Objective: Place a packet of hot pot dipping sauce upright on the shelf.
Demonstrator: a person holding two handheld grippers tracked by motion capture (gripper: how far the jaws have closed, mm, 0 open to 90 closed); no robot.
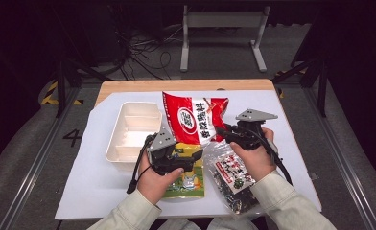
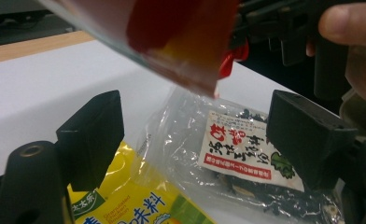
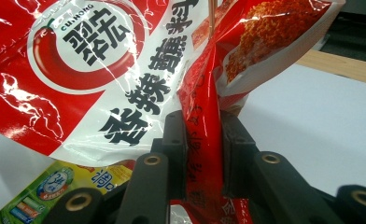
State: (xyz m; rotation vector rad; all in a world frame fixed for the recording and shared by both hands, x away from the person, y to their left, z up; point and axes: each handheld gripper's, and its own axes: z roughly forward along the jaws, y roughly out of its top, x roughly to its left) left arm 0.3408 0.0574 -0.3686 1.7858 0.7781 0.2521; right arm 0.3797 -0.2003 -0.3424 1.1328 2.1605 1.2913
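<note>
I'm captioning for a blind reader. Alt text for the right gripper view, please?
The right gripper is shut on a folded edge of a red seasoning packet. A yellow packet lies below on the white table cover.

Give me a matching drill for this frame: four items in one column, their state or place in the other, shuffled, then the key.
Items
1. red packet
2. yellow packet
3. clear seaweed bag
4. white tray

States
A. empty, left of the packets
B. lifted off the table, pinched by the right gripper
C. flat on the table, beneath the open left gripper
D. flat on the table, under the right hand

Pairs: 1-B, 2-C, 3-D, 4-A
</note>
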